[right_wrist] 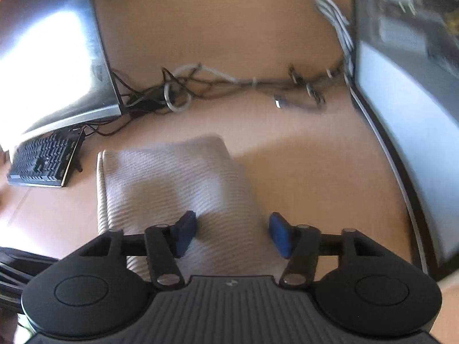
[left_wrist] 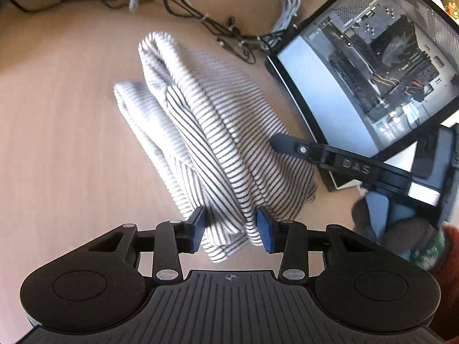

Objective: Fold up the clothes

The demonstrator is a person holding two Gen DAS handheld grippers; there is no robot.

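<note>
A white garment with thin dark stripes (left_wrist: 218, 132) lies bunched in long folds on the wooden desk. In the left wrist view my left gripper (left_wrist: 231, 230) has its blue pads pressed on either side of the garment's thick near end. One black finger (left_wrist: 287, 143) of the right gripper reaches over the garment's right edge. The right wrist view is blurred: the garment (right_wrist: 172, 177) lies flat below my right gripper (right_wrist: 233, 233), whose pads stand apart. Its left pad is over the cloth and its right pad is at the cloth's right edge.
A computer case with a glass side (left_wrist: 373, 71) stands close on the right. Tangled cables (right_wrist: 229, 83) run along the back of the desk (left_wrist: 57, 114). A monitor (right_wrist: 57, 71) and a black keyboard (right_wrist: 43, 160) sit at the left. An orange sleeve (left_wrist: 449, 258) shows at lower right.
</note>
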